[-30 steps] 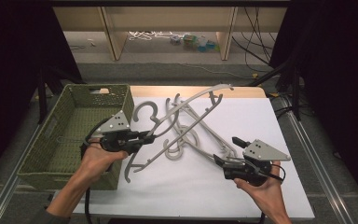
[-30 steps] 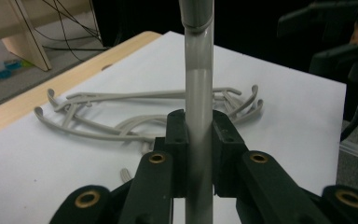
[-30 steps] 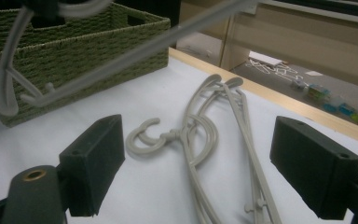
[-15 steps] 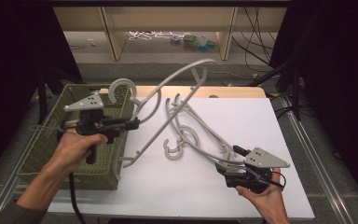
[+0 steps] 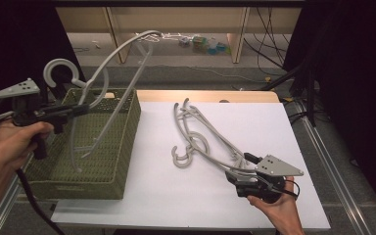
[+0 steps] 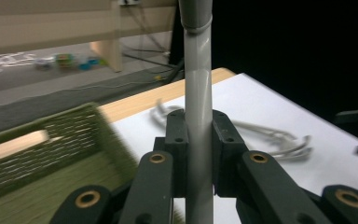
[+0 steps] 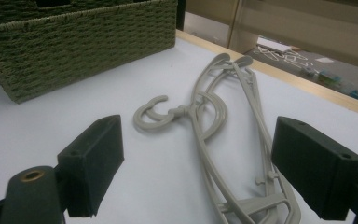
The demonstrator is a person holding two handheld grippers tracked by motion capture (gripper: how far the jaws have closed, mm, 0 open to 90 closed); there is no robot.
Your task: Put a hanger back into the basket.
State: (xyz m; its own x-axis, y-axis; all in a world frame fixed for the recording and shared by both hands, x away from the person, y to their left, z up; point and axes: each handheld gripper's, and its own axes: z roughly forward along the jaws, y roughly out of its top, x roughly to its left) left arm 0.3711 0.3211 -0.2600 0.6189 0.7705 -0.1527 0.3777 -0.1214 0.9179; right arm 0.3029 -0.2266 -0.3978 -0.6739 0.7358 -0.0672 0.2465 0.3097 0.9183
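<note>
While clamped at its neck between the jaws of the left hand-held gripper (image 5: 81, 109), hangs in the air above the green woven basket (image 5: 127, 147): one grey hanger (image 5: 108, 56), hook curled up near the gripper's plate, one arm arching high toward the back, lower end dipping inside the basket's rim without clearly touching the bottom. Seen close in the left gripper view as a grey bar (image 6: 198, 116) pressed between both pads. Out on the white bench (image 5: 186, 196), well apart from the basket, a loose pile of hangers (image 5: 200, 142), hooks pointing toward the basket. At the pile's near end, the right hand-held gripper (image 5: 236, 188), jaws spread wide and holding nothing. Open bench between basket and pile. Basket wall blurred in the left gripper view; hanger's upper end cut off there.
</note>
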